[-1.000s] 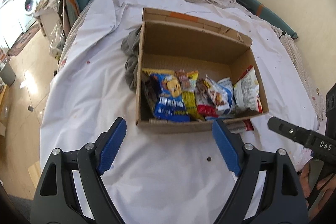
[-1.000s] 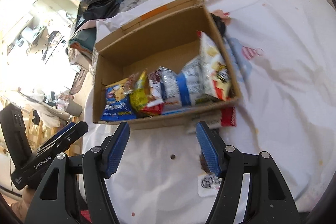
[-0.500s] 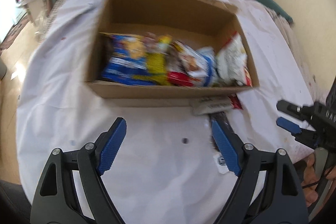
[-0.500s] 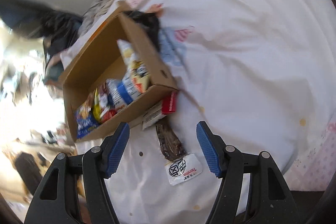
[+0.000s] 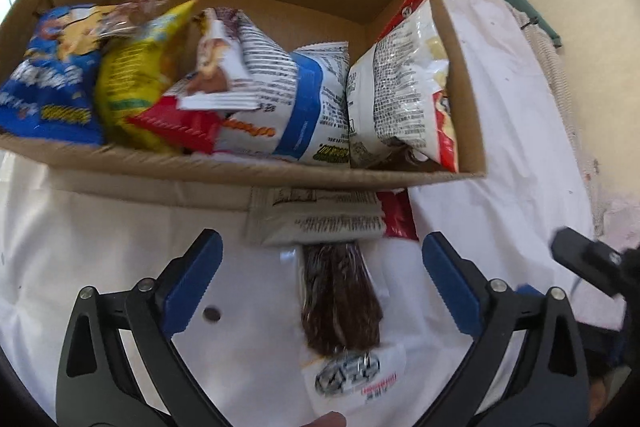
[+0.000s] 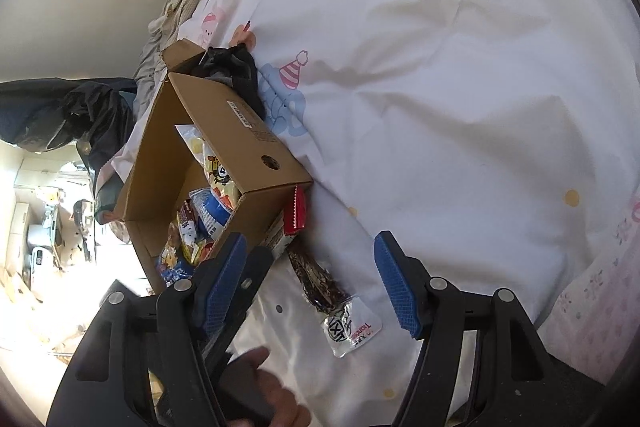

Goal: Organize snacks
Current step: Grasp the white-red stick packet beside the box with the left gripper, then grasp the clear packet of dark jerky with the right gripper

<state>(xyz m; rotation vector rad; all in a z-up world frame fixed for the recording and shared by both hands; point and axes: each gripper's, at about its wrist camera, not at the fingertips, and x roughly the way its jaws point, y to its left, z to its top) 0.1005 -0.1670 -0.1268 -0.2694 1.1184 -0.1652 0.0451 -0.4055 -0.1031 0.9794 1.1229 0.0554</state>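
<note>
Currently we record one cardboard box (image 5: 248, 171) on a white bedsheet (image 5: 500, 115), our landmark for all that follows. Inside it, standing in a row along the near wall: a blue bag (image 5: 48, 83) at the left end, then a yellow bag (image 5: 136, 83), a red-and-white packet (image 5: 200, 99), a blue-and-white bag (image 5: 292, 107), and a white bag with red edging (image 5: 404, 95) against the right wall. Outside the box, touching its near wall, lies a flat white-and-red packet (image 5: 320, 223); just in front of that lies a clear packet of dark strips (image 5: 340, 303) (its label end points away from the box). Our left gripper (image 5: 320, 283) hangs over this dark packet, blue pads spread wide to either side, holding nothing. Our right gripper (image 6: 308, 287) is likewise spread apart and empty, the same dark packet (image 6: 320, 283) between its fingers. A dark cloth (image 6: 236, 71) lies against the box's right side.
</note>
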